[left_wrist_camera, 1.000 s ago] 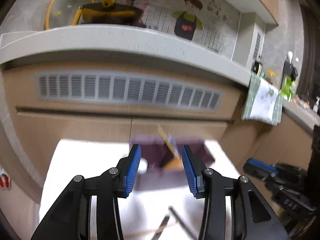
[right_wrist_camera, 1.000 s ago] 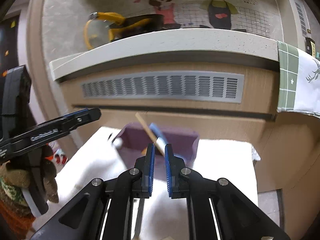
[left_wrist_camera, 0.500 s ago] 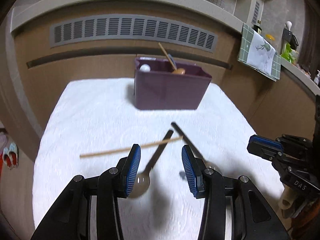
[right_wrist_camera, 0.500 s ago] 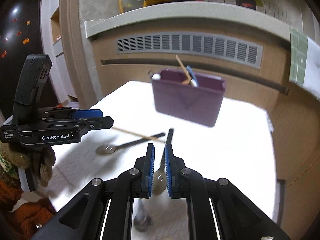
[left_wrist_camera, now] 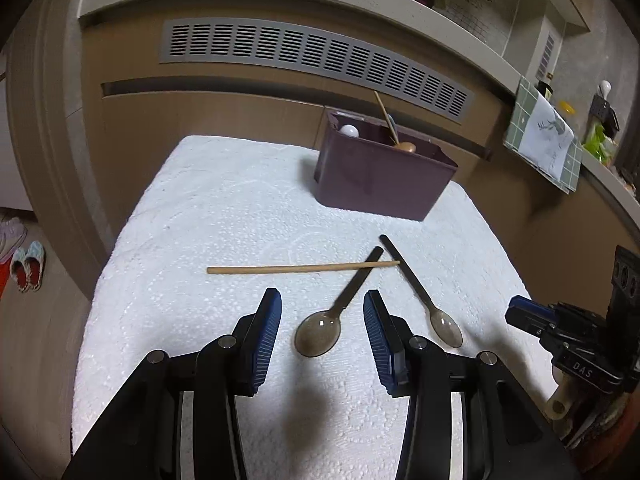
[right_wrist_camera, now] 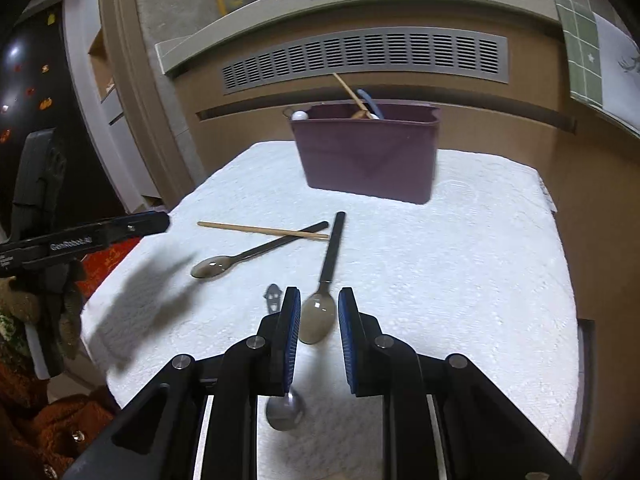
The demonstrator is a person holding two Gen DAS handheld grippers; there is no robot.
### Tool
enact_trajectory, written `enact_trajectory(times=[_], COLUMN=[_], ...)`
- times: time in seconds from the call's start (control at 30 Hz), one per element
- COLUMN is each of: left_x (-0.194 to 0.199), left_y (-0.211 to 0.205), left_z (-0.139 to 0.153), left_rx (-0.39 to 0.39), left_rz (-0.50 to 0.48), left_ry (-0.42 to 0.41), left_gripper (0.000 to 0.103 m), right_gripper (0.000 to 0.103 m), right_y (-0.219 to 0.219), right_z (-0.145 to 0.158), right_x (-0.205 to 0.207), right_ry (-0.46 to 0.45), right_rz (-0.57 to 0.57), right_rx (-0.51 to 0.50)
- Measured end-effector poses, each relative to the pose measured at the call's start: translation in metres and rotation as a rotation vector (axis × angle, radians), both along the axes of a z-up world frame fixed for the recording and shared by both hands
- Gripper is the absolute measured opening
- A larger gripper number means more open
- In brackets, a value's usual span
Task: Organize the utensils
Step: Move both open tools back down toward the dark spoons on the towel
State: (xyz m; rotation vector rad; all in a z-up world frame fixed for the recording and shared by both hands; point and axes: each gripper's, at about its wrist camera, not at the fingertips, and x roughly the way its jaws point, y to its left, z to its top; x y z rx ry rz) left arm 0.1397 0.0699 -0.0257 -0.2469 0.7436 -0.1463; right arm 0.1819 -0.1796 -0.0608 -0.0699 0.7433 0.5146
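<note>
A purple utensil bin point(left_wrist_camera: 380, 176) point(right_wrist_camera: 366, 152) stands at the far side of the white cloth and holds several utensils. Two dark spoons and a wooden chopstick point(left_wrist_camera: 300, 269) point(right_wrist_camera: 260, 230) lie crossed on the cloth. My left gripper point(left_wrist_camera: 322, 330) is open above the bowl of the left spoon point(left_wrist_camera: 320, 334). My right gripper point(right_wrist_camera: 319, 330) is open, its fingers either side of the bowl of the right spoon point(right_wrist_camera: 318, 318), which also shows in the left wrist view point(left_wrist_camera: 444, 326). A metal spoon point(right_wrist_camera: 285, 408) lies partly hidden under the right gripper.
The white cloth-covered table point(left_wrist_camera: 224, 208) ends close on all sides. A wooden cabinet with a grey vent point(left_wrist_camera: 312, 50) and a counter rise behind it. A green towel point(left_wrist_camera: 544, 136) hangs at the right. Slippers point(left_wrist_camera: 26, 266) lie on the floor at left.
Both grippers have tilted down and drawn back toward the near side of the table. The right gripper has opened from nearly shut. The utensils on the cloth have not moved.
</note>
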Motion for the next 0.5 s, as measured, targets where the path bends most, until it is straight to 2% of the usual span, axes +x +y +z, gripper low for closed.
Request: enact_trajectory(times=[0.13,0.37,0.5], left_x=[-0.004,-0.004,-0.004], left_y=[0.012,0.021,0.015], left_z=[0.001,-0.004,-0.011], left_rx=[-0.007,-0.013,-0.01], left_rz=[0.038,0.062,0.028], left_ry=[-0.006,-0.013,-0.002], left_gripper=[0.044,0.044,0.044], right_gripper=[0.018,0.019,0.02], right_y=[-0.001,0.025,0.034], right_z=[-0.008,-0.023,-0.029], right_x=[-0.002,-0.001,0.021], right_ry=[0.008,0.051,0.067], right_rz=[0.001,0.127,0.089], right_rx=[-0.048,-0.093,-0.098])
